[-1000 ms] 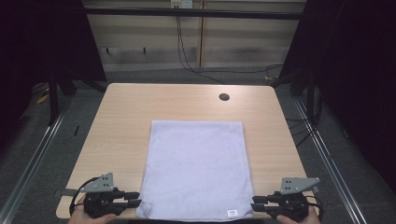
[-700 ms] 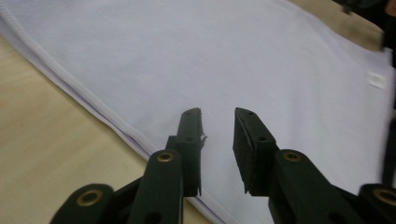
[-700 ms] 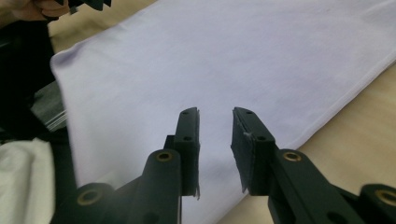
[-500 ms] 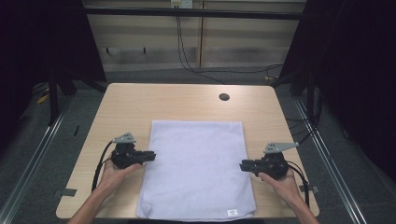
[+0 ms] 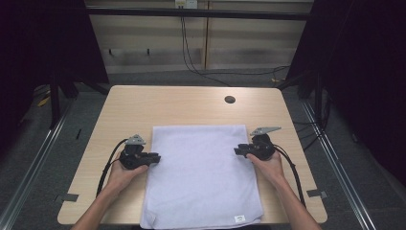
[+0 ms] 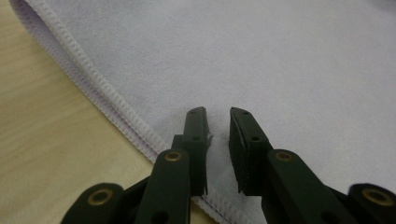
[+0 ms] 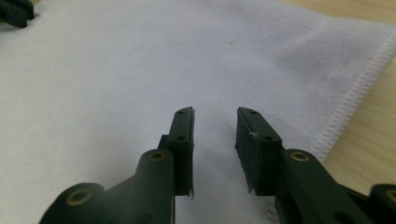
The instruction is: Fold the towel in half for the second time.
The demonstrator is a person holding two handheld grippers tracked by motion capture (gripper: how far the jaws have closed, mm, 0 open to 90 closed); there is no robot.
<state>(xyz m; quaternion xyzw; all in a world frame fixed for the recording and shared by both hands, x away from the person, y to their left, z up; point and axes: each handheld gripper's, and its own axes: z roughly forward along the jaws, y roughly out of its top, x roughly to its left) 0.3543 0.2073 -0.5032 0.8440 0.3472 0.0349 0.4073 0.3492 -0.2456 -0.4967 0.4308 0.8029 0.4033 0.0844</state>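
A white towel (image 5: pixel 203 175) is flanked on the bench (image 5: pixel 191 105) by the left claw (image 5: pixel 154 157) and right claw (image 5: pixel 238 151), both parted, apparently ungripping.

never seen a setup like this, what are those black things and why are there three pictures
The black things are hand-held grippers, one in each of a person's hands: the left gripper and the right gripper. No robot arm is involved.

The high view looks down from above the person's side of the table. The other two pictures come from small cameras riding on each gripper, looking along its two black fingers.

A white towel lies flat on the table, with a small label near its front edge. Each gripper sits at one side edge of the towel, open. Nothing is held yet.
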